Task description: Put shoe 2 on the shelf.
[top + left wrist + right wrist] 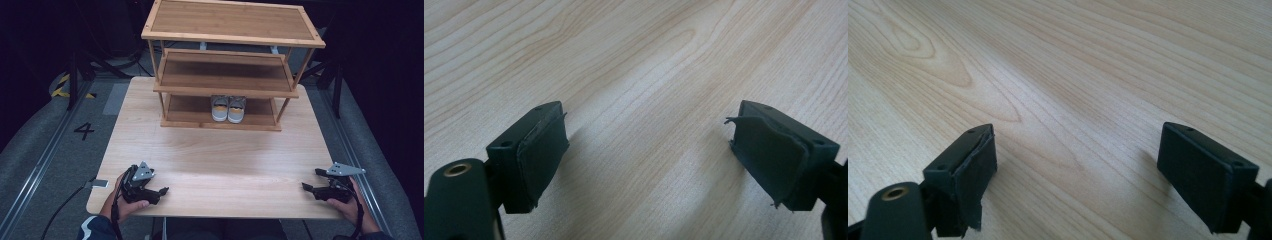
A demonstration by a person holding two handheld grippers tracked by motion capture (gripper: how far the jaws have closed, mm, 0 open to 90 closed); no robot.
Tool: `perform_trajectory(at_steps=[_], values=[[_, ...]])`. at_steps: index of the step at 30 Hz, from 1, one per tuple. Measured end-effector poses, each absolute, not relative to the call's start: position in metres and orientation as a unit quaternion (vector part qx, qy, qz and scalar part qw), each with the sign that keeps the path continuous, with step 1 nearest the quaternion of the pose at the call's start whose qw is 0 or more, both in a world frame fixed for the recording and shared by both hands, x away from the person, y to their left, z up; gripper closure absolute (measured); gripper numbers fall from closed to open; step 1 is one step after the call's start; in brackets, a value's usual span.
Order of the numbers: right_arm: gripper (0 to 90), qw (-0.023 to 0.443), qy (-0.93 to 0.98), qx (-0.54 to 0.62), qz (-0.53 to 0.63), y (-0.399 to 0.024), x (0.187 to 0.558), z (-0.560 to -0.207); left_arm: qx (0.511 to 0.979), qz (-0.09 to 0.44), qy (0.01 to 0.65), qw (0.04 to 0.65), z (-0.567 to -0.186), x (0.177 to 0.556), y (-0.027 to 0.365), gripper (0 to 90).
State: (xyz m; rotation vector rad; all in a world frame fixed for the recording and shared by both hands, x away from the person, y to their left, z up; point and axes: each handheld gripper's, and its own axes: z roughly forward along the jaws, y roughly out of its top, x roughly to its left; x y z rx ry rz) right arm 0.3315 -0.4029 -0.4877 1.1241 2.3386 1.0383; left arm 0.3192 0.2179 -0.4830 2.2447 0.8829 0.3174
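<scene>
Standing at the far end of the table point(210, 160), the wooden rack point(225, 75) holds a pair of shoes point(228, 108) on its lowest shelf; they look light and soft-sided, best gripped at a heel or collar, though the middle shelf hides their rear halves. The left tool point(159, 191) and right tool point(306, 187) rest near the table's near edge, jaws apart and empty.

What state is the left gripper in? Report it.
Open. The left gripper has its jaws wide apart over bare table, nothing between them.
</scene>
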Motion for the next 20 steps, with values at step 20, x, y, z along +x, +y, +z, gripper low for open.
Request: perform_trajectory(at_steps=[20], values=[[16.5, 0.172, 0.824, 0.396, 0.367, -0.4031, 0.3316, -0.4877, 0.866, 0.128, 0.339, 0.345, -0.4827, 0.3201, 0.218, 14.7]])
